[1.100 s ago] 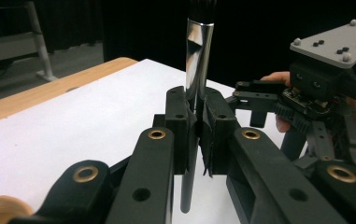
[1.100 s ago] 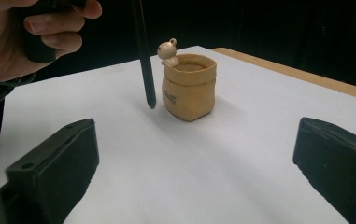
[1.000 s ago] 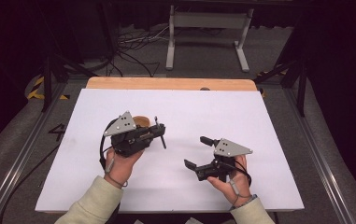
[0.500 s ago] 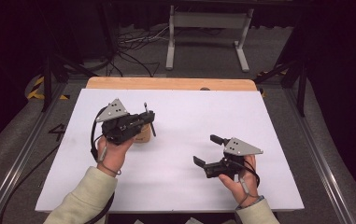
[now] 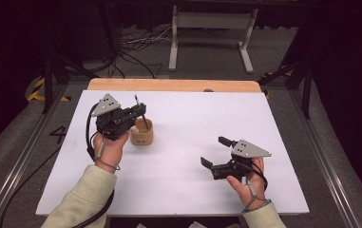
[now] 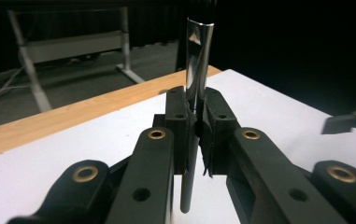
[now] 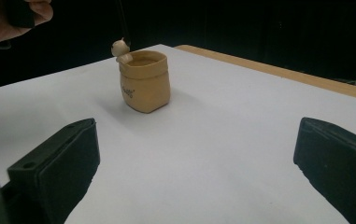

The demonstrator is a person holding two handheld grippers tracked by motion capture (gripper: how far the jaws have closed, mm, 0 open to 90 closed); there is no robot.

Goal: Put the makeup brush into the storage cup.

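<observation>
Layout: a small tan sack-shaped pot [image 5: 142, 132] stands on the left half of the white-topped table [image 5: 188, 156]. The left tongs [image 5: 139, 112], just left of the pot, grip a thin black-and-silver brush [image 5: 139, 105] upright above the pot's rim. The right tongs [image 5: 216, 152] lie well apart, on the right and nearer the person.

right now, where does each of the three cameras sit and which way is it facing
High view: above the person's side, looking forward and down on the white table; both forearms, left gripper, right gripper.
Left gripper view: on the left gripper, looking along shut jaws clamping a slim brush with a shiny metal ferrule, toward the table's far wooden edge.
Right gripper view: on the right gripper, jaws open, facing the tan sack-shaped pot; a hand at top left.
Shared: the pot appears in high and right gripper views.
</observation>
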